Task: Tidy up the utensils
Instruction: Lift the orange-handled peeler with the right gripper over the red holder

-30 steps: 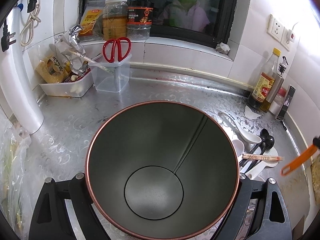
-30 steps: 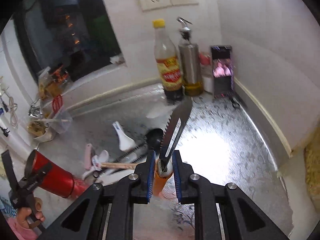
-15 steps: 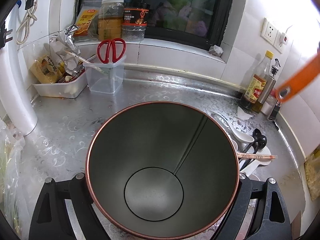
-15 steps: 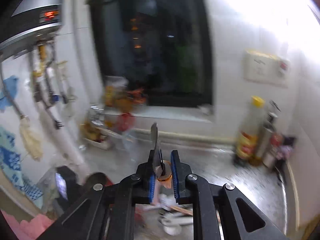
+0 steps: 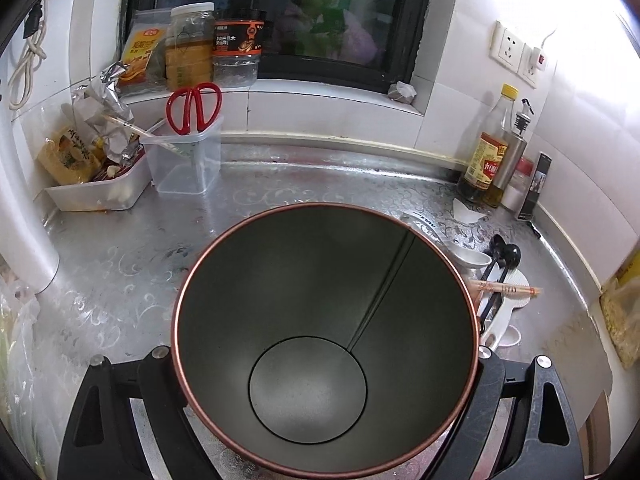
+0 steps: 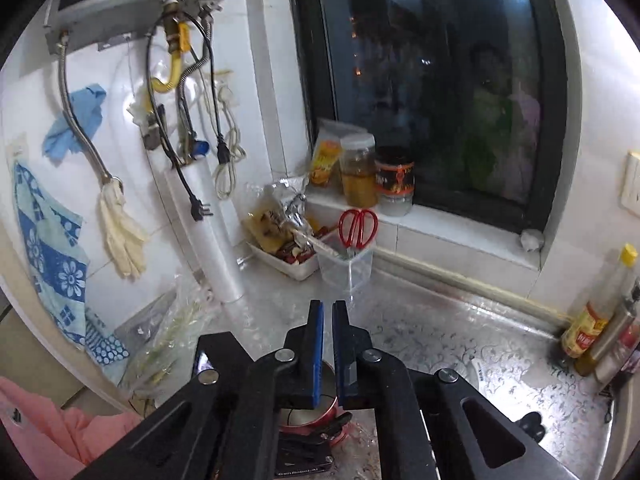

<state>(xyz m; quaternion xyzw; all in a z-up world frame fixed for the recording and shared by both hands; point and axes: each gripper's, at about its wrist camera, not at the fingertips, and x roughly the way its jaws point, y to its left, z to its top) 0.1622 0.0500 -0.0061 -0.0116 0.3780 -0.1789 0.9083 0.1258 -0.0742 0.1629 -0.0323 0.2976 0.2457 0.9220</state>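
Left gripper (image 5: 326, 364) clamped on the cup (image 5: 326, 340), mouth facing the camera, held over the counter (image 5: 120, 264); right gripper (image 6: 328, 344) above the cup (image 6: 316, 412), jaws just closed with nothing between them; spoons (image 5: 468, 256) and chopsticks (image 5: 504, 289) lie right of the cup.

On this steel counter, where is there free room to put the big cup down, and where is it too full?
Bare patches: the patterned steel counter between the white tray, the clear plastic box and the red metal cup; also the back strip under the window sill, towards the oil bottle. Crowded: right of the cup, where spoons and chopsticks lie piled.
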